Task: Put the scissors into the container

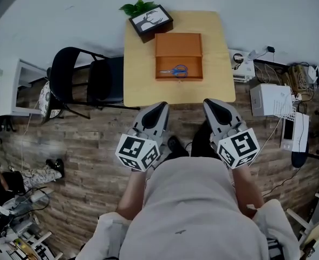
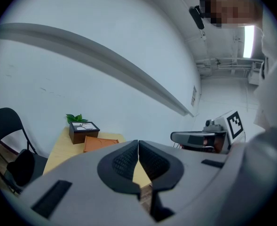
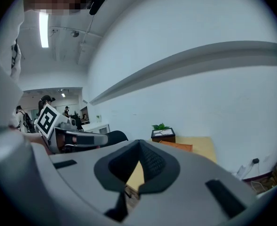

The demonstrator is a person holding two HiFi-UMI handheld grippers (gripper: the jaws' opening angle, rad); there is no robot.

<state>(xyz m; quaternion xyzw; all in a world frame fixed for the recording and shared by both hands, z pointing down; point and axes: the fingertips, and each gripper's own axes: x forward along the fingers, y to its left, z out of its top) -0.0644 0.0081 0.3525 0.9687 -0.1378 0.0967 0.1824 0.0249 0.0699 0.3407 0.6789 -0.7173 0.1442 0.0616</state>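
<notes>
Below, a wooden table bearing the container stands on plank flooring.

Head view: a light wooden table is set against a white wall at 12 o'clock. A black folding chair is placed at 10 o'clock on the wood-plank floor. Right gripper view: a ceiling strip light is seen lit at 11 o'clock.

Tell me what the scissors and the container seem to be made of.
The scissors have blue handles, likely plastic; the thin grey blades are probably metal, but too small to confirm. The container is an even, matte orange-brown, perhaps leatherette or stained wood.
</notes>
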